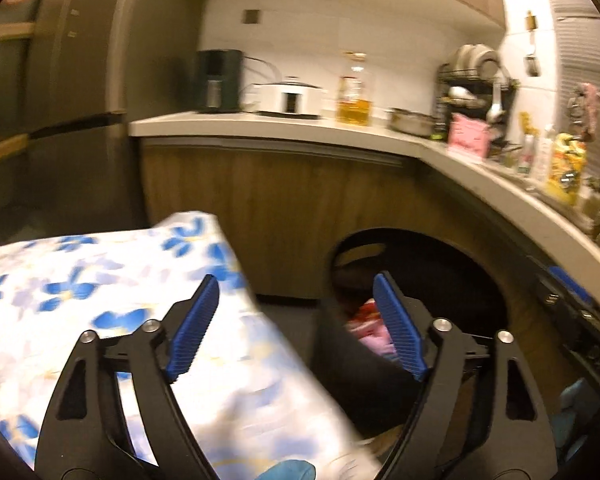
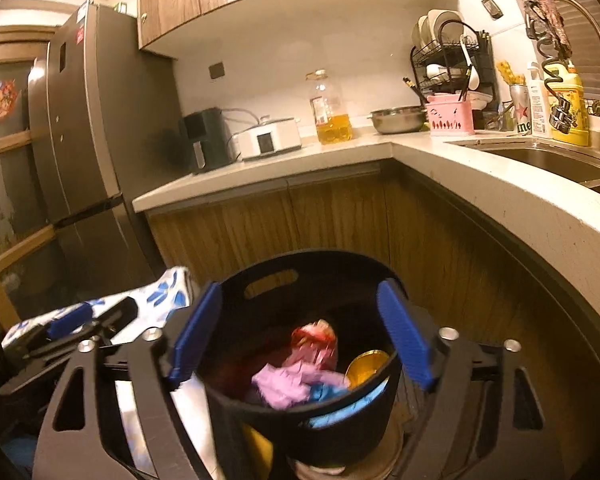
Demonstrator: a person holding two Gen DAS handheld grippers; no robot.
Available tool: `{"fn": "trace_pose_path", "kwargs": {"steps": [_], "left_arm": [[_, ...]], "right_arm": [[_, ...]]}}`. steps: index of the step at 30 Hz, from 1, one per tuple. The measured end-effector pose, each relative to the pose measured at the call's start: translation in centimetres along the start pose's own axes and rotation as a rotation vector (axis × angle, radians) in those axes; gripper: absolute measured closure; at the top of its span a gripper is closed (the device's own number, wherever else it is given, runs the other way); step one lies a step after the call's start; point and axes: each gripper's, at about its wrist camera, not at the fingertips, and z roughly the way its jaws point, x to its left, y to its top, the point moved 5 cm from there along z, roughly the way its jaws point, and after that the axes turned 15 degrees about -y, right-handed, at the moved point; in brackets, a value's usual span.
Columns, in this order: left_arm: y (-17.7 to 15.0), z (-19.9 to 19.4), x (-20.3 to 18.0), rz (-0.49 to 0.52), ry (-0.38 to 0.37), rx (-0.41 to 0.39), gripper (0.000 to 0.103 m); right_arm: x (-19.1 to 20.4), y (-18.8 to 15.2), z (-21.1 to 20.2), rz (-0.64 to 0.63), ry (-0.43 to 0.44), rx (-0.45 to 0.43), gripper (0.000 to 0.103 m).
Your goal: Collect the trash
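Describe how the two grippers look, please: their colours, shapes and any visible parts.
Both look alike. The left gripper and the right gripper have black frames with cut-out openings and silver round pivot bolts. Their fingers carry long blue ribbed pads. No cables, markings or sleeves show.

One black bin (image 2: pixel 300 412), one oil bottle (image 2: pixel 332 112), one steel bowl (image 2: pixel 398 119), one fridge (image 2: pixel 84 128).

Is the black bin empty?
No, the black bin already holds crumpled pink paper, a red wrapper and something blue.
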Motion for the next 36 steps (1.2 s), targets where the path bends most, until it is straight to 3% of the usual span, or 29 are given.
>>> {"fn": "trace_pose_path", "kwargs": {"steps": [4,7,13,27,36], "left_arm": [[-0.6,-3.3,1.9,0.007,0.099,-0.012,0.016],[-0.9,-5.7,2.9,-0.011,0.126,-0.02,0.011],[-2.2,-10.5,4.4,-0.014,0.165,-0.014,0.006],[-4.8,-20.6,5.7,-0.006,0.208,-0.053,0.006],[-6.5,-25.1,5.7,-0.007,0.21,-0.055,0.006]], "right_arm": [[1.2,-0.5,-1.7,-0.035,0.002,0.01,0.014],[2.1,-0.8,-3.2,-0.056,0.001,0.01,0.007],[3.8,-1.6,-6.3,-0.096,-0.001,0.009,0.006],[7.2,-4.7,-15.4,-0.177,-0.037,-0.014,0.006],[8.3,-5.7,-20.1,-0.196,-0.05,-0.035,0.006]]}}
